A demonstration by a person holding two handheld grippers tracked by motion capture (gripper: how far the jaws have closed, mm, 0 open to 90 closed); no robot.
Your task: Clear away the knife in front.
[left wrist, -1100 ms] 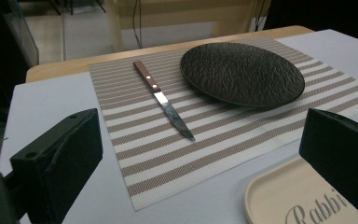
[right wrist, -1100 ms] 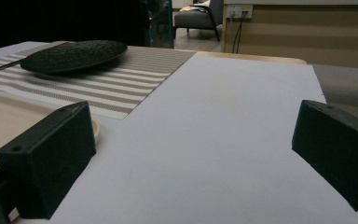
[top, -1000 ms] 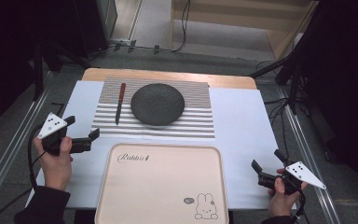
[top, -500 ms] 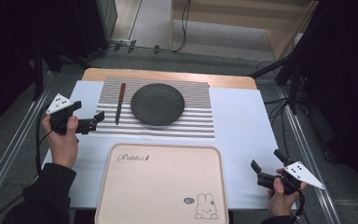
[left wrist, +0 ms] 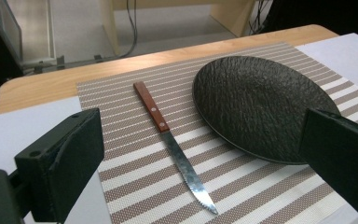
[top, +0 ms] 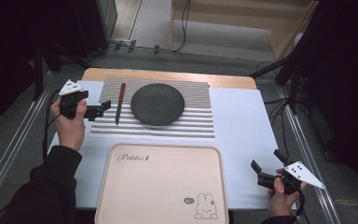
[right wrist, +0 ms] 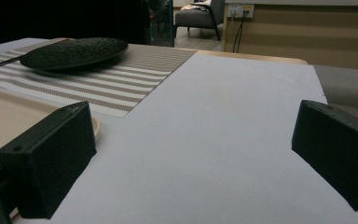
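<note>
Knife [left wrist: 170, 140]: reddish wooden handle with metal rivets, dull steel serrated blade. Plate [left wrist: 261, 105] at its 3 o'clock looks matt black, rough and pebbled. Placemat [left wrist: 135, 177] is woven striped cloth. Tray [top: 161, 186] at 6 o'clock: smooth beige plastic. Bench [top: 168, 76] edge bare wood.

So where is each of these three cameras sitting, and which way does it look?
High view: above the person's side, looking forward and down; both forearms, left gripper and right gripper show.
Left gripper view: rides the left gripper, facing the knife and black plate; its open jaws show.
Right gripper view: low, looking across white paper; its open jaws show.
All three share the plate.
</note>
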